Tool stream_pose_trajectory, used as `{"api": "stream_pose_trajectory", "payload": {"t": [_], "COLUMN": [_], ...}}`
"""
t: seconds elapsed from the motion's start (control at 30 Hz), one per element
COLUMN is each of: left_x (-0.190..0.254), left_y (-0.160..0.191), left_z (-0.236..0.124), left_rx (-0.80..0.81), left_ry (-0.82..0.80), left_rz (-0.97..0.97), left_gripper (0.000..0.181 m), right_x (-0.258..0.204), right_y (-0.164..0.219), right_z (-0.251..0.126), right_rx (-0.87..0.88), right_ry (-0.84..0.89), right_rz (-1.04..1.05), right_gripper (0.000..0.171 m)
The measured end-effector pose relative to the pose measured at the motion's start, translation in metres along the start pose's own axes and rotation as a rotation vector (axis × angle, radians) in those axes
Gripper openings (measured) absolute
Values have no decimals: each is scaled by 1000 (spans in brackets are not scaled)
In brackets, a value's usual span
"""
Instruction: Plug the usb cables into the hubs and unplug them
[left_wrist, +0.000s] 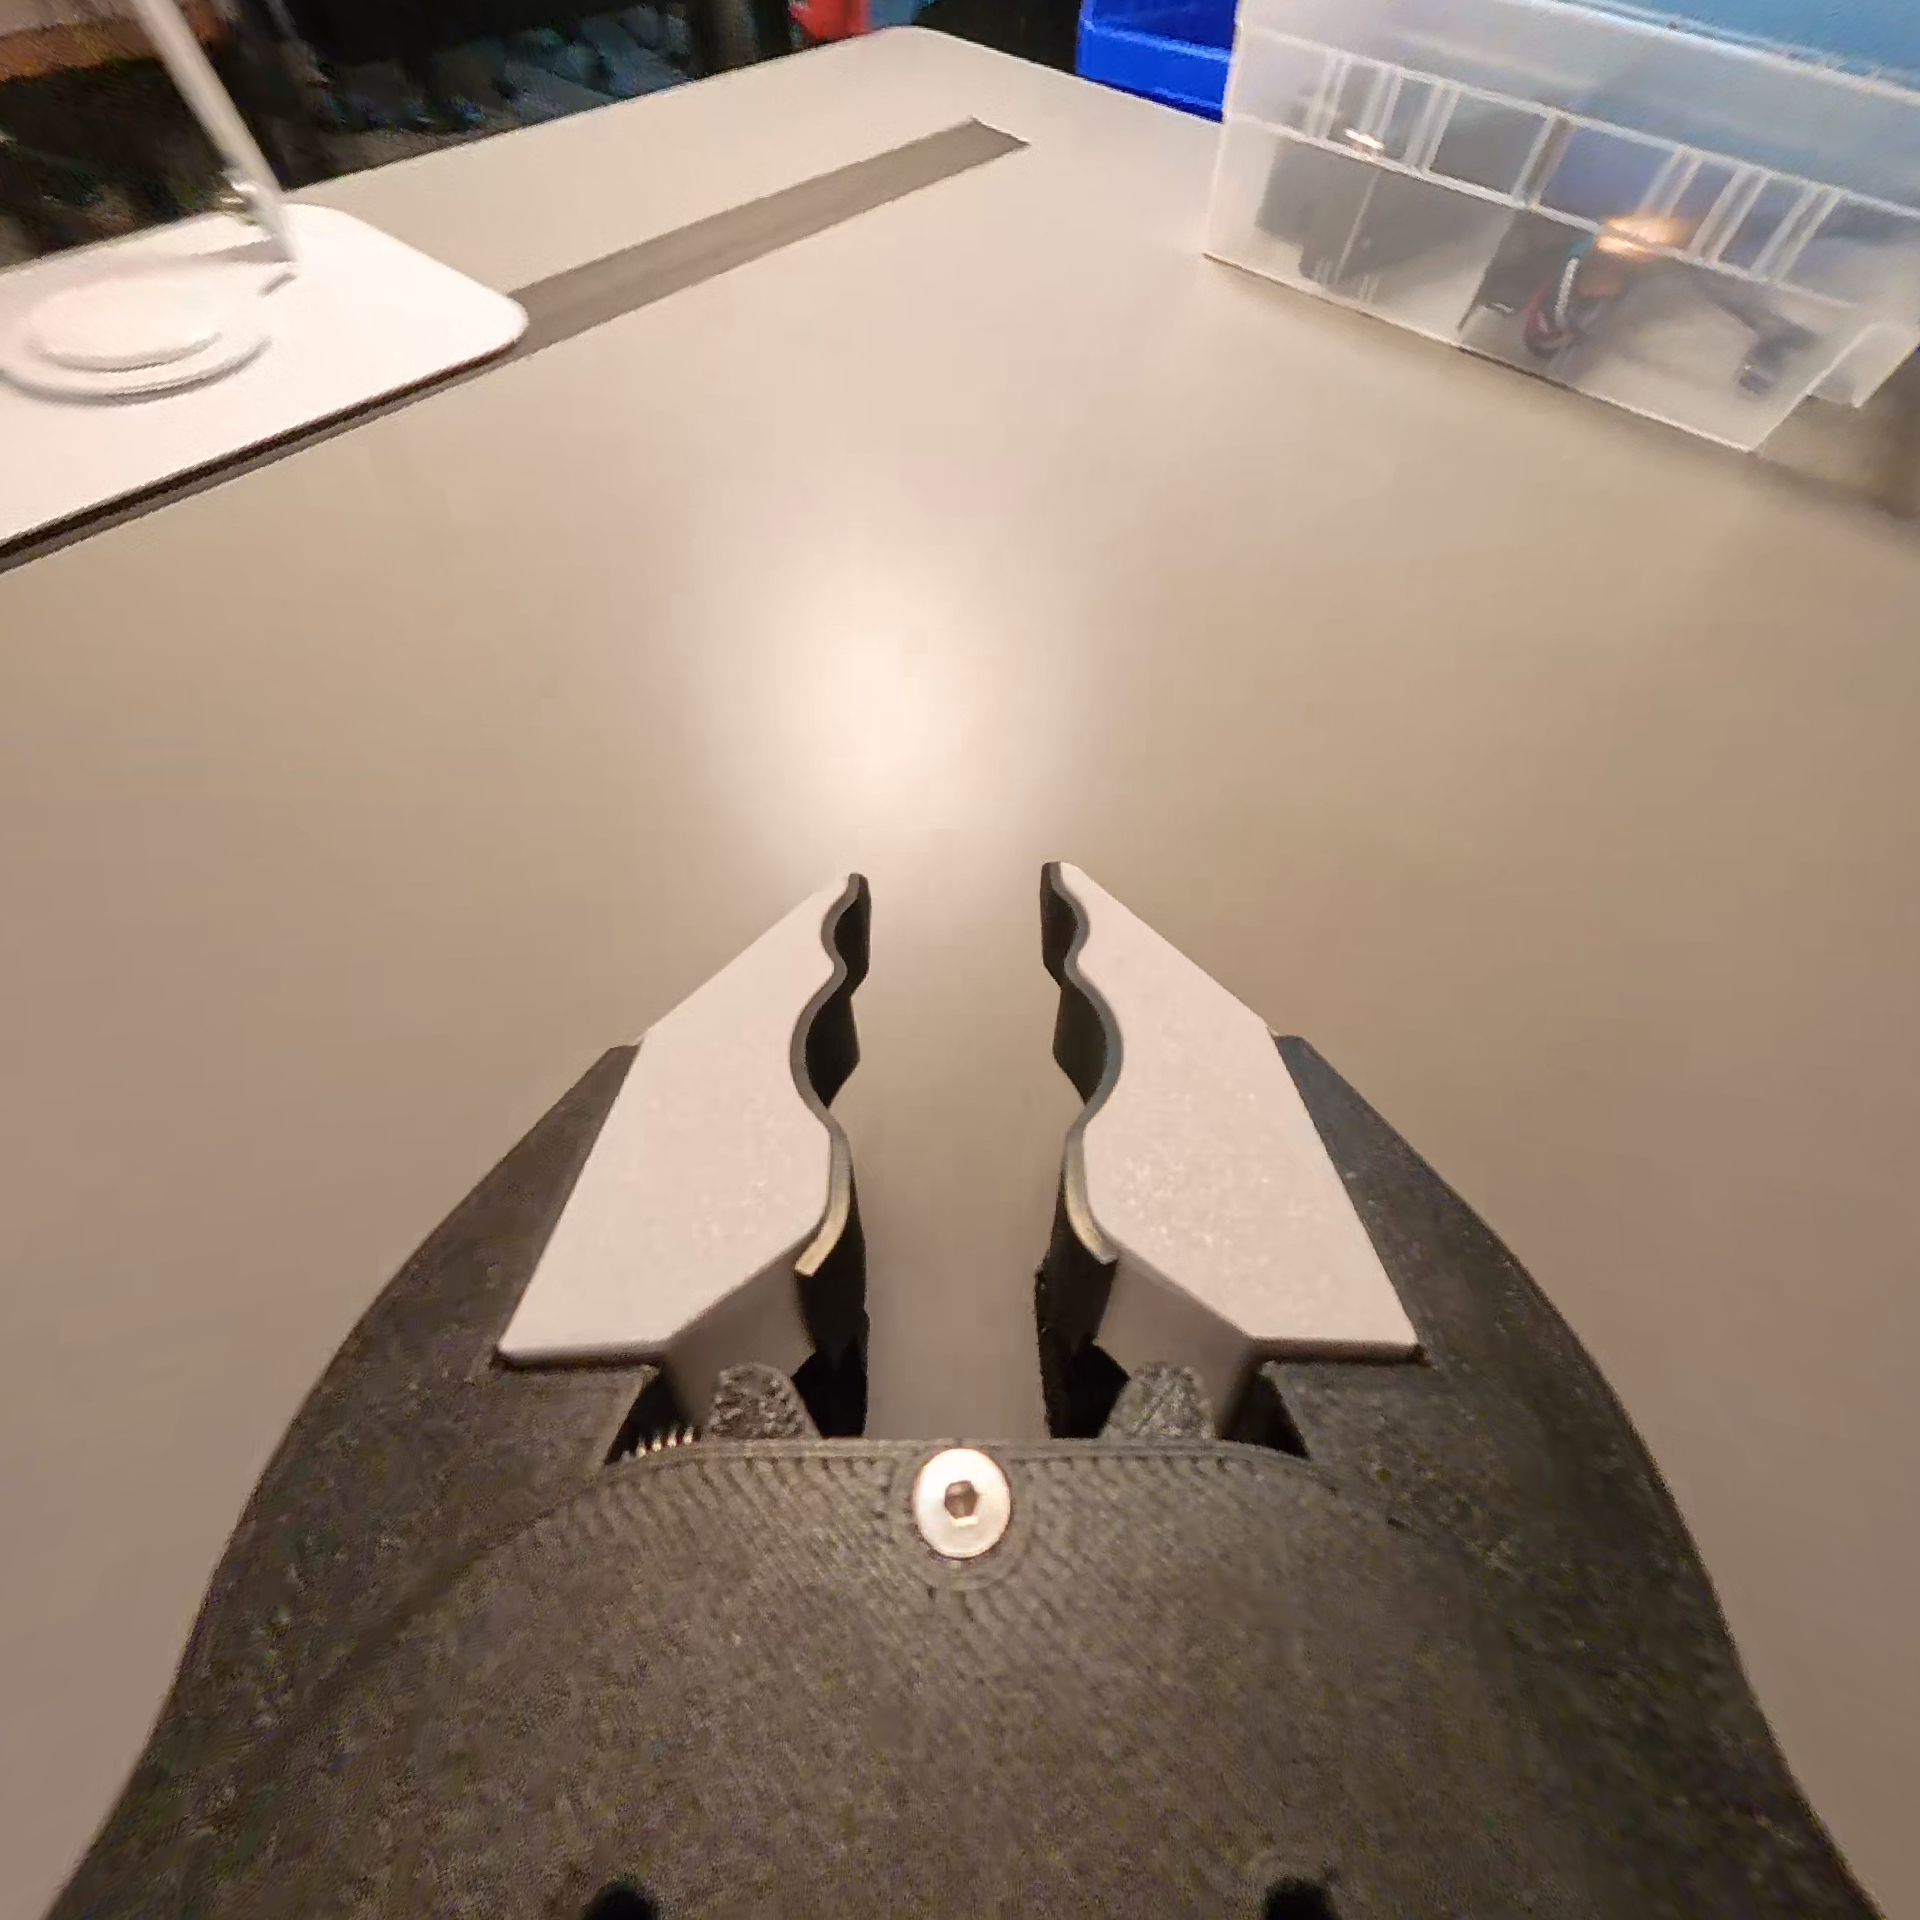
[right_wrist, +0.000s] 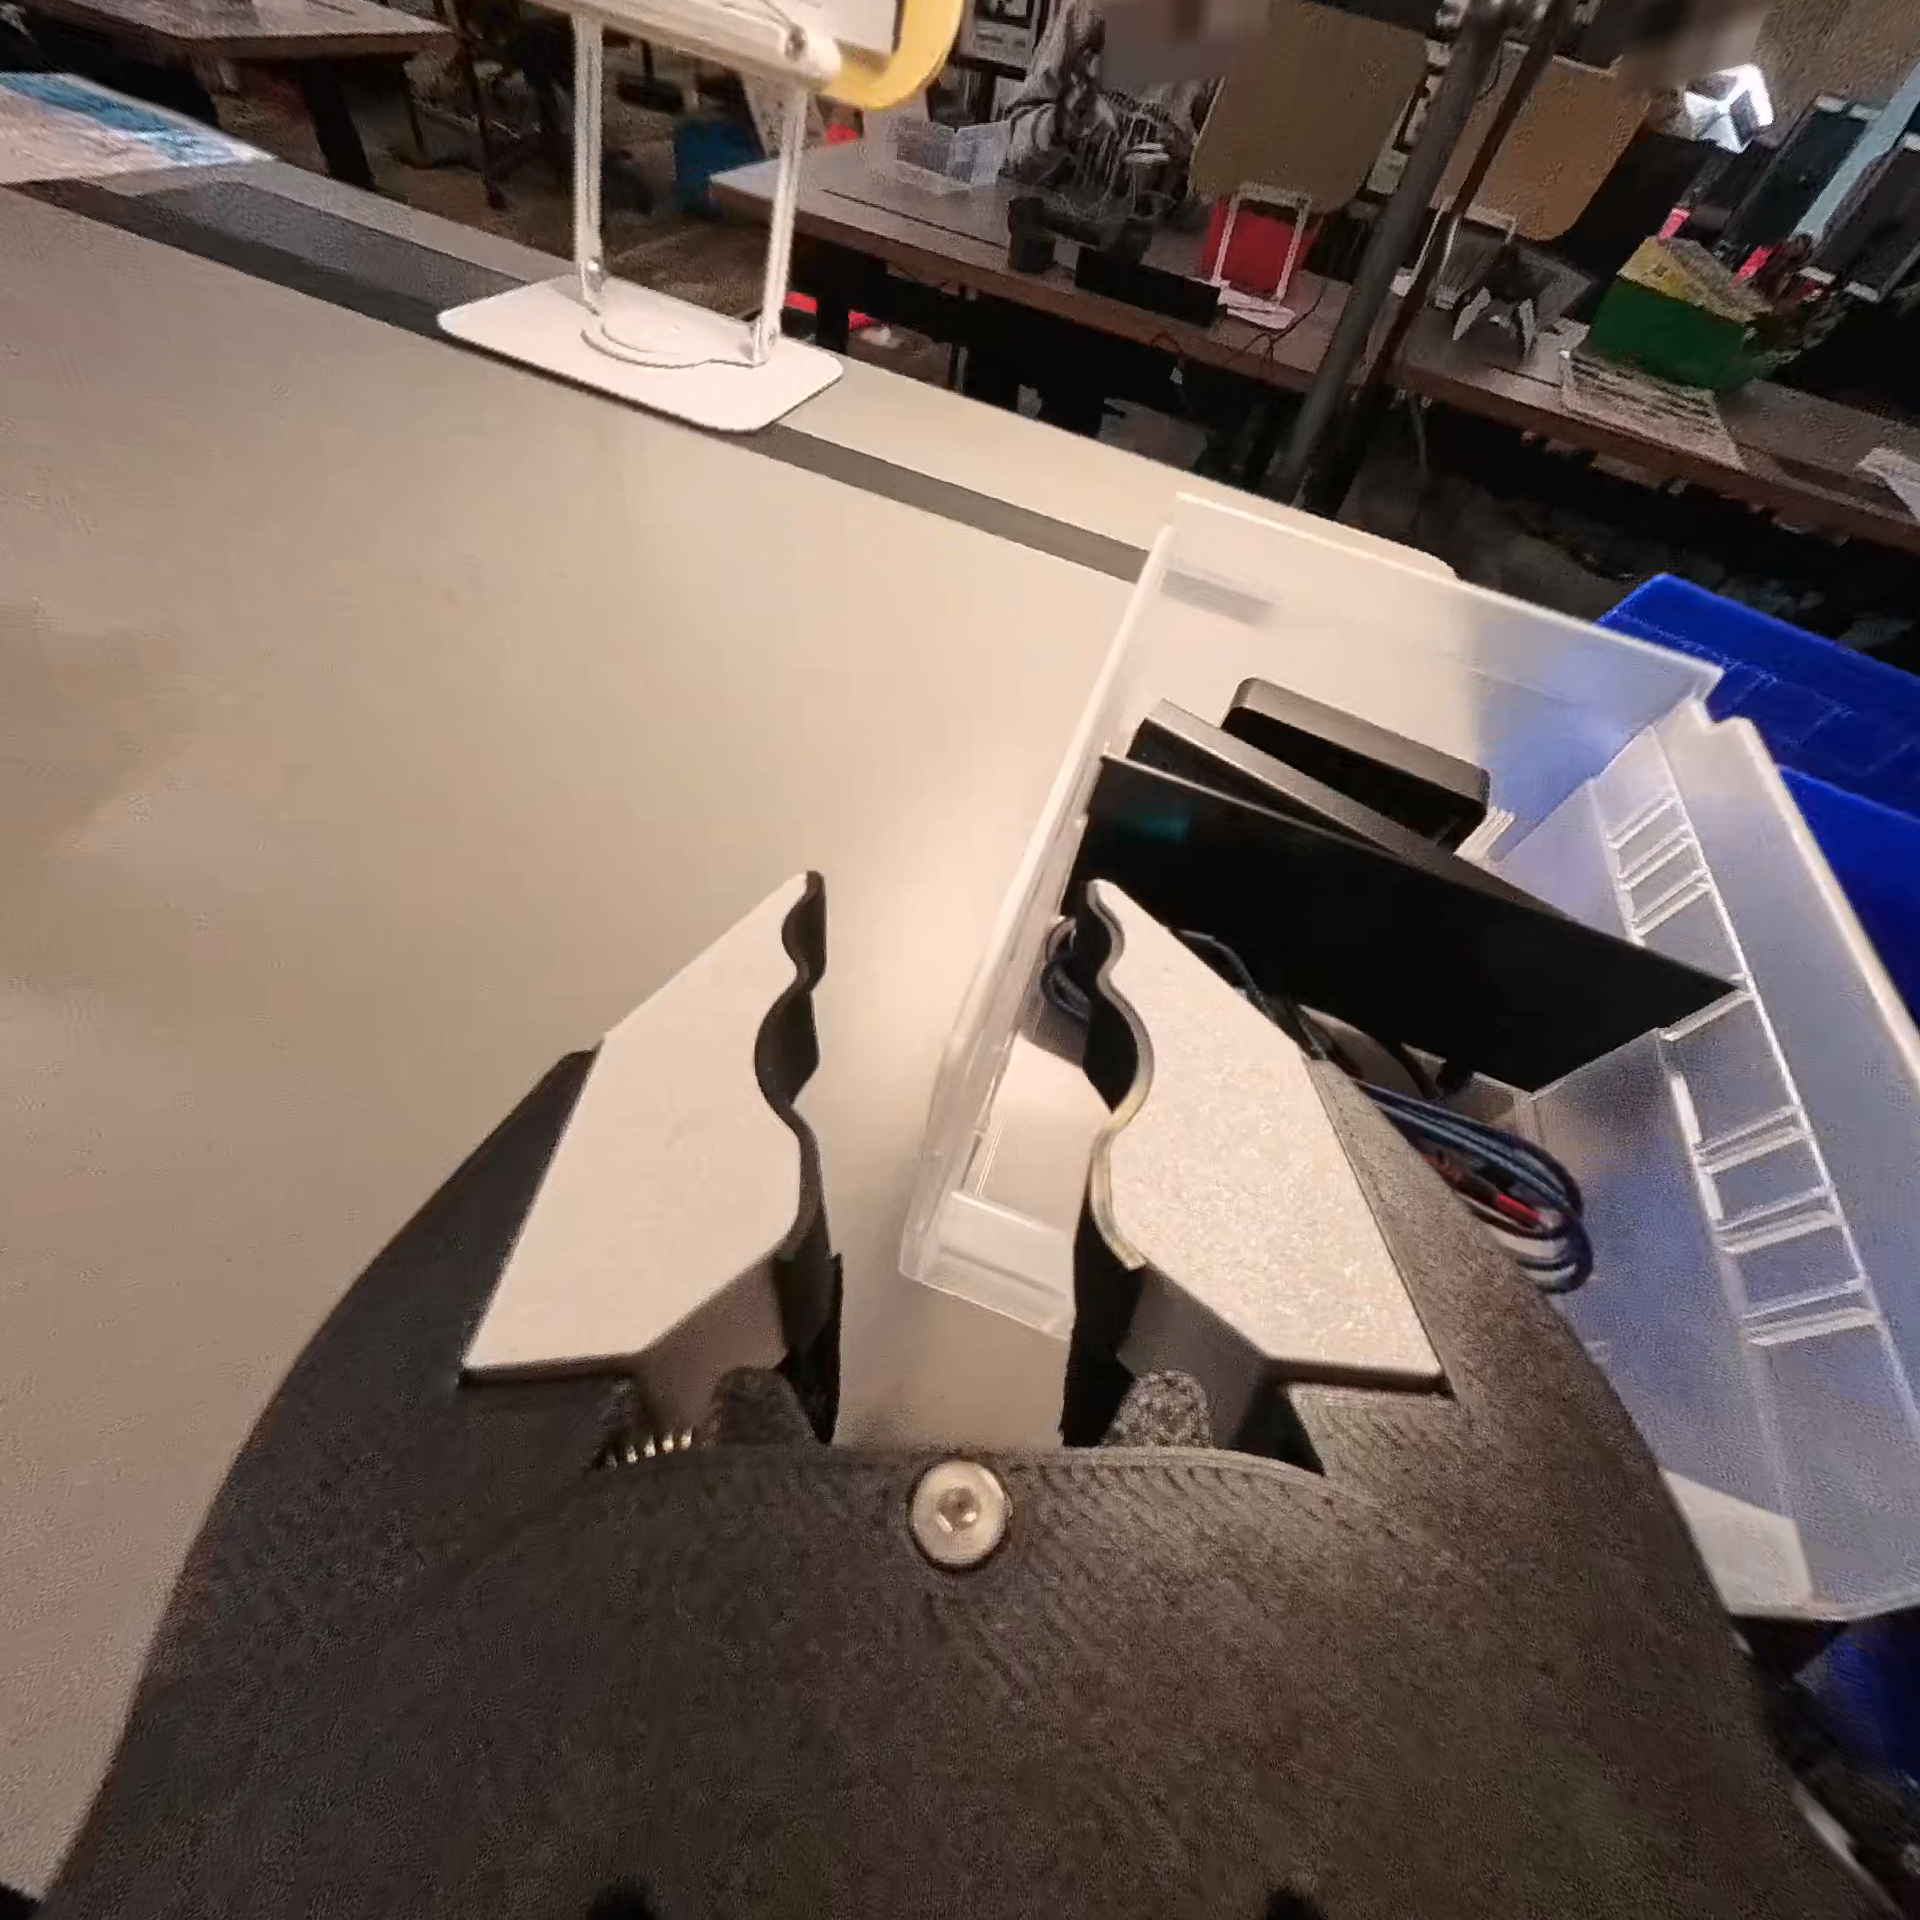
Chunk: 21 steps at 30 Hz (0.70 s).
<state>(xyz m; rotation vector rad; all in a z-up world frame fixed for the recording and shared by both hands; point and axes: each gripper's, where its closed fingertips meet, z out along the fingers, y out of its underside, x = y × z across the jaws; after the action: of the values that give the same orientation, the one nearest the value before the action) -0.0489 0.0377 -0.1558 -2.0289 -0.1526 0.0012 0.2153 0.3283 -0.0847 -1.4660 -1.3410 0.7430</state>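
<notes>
A flat beige table (left_wrist: 727, 623) carries everything. At its far left stands a white flat-based stand (left_wrist: 260, 312), its base overlapping a dark grey strip (left_wrist: 769, 223) that runs along the table's far edge. To the right on the table sits a clear plastic compartment box (right_wrist: 1039, 987). Inside it, flat black hubs (right_wrist: 1351, 914) lean stacked against each other, with blue cables (right_wrist: 1496, 1195) coiled beneath them. A blue plastic bin (right_wrist: 1849, 727) lies behind the box.
</notes>
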Motion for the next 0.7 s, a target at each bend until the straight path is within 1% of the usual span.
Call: {"api": "stream_pose_trajectory", "payload": {"t": [0.07,0.17,0.3,0.37,0.47,0.6,0.67,0.7], "left_x": [-10,-21,-40,-54,-77,-106,-121,-131], "left_y": [9,32,52,59,63,57,58,64], "left_z": [-23,-57,-114,-148,-205,-288,-322,-335], "left_rx": [14,-25,-8,10,17,35,43,24], "left_ry": [-71,-178,-344,-451,-629,-883,-985,-1035], "left_rz": [-7,37,44,18,-1,-13,-9,-13], "left_gripper": [36,36,41,52,52,55,57,59], "right_x": [-1,4,11,12,14,12,9,8], "right_y": [8,19,25,29,33,37,38,38], "right_z": [3,8,11,12,14,18,21,22], "right_rx": [-12,-42,-50,-56,-59,-70,-80,-80], "right_ry": [4,33,73,86,102,96,93,95], "right_rz": [5,-11,-31,-33,-27,-15,-15,-13], "right_gripper": [47,43,31,28,22,21,21,21]}}
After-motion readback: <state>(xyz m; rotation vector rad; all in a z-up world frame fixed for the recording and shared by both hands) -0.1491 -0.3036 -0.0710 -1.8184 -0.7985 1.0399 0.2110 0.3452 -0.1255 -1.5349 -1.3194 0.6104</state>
